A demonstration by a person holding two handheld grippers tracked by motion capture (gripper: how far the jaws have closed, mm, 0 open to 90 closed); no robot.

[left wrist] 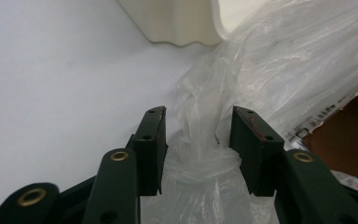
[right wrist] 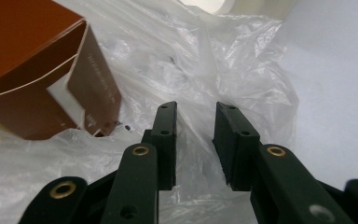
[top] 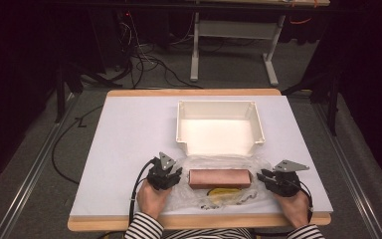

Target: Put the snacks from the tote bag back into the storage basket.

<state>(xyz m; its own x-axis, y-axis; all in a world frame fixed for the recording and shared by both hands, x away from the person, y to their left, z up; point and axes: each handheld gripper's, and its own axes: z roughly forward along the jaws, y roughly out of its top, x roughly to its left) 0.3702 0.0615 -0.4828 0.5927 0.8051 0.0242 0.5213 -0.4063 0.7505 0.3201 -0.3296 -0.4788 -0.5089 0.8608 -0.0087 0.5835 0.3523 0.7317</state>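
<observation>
A crumpled clear plastic bag (top: 195, 195) lies near the table's front edge. Inside it are a long brown carton (top: 220, 178) and, in front of the carton, something yellow (top: 224, 191). My left gripper (top: 178, 174) is at the bag's left end. In the left gripper view its jaws stand apart (left wrist: 198, 114) with a ridge of the bag's film (left wrist: 284, 70) between them, and the pads are not pressing. My right gripper (top: 261, 176) is at the bag's right end, likewise open (right wrist: 196, 109) over loose film (right wrist: 177, 46). The carton's open end (right wrist: 32, 70) lies to its left.
An empty white bin (top: 181, 124) stands just behind the bag at mid-table; its corner (left wrist: 177, 23) is close ahead of the left gripper. The white board (top: 129, 144) has free room left and right of the bin. A person's hands in striped sleeves come in at the front edge.
</observation>
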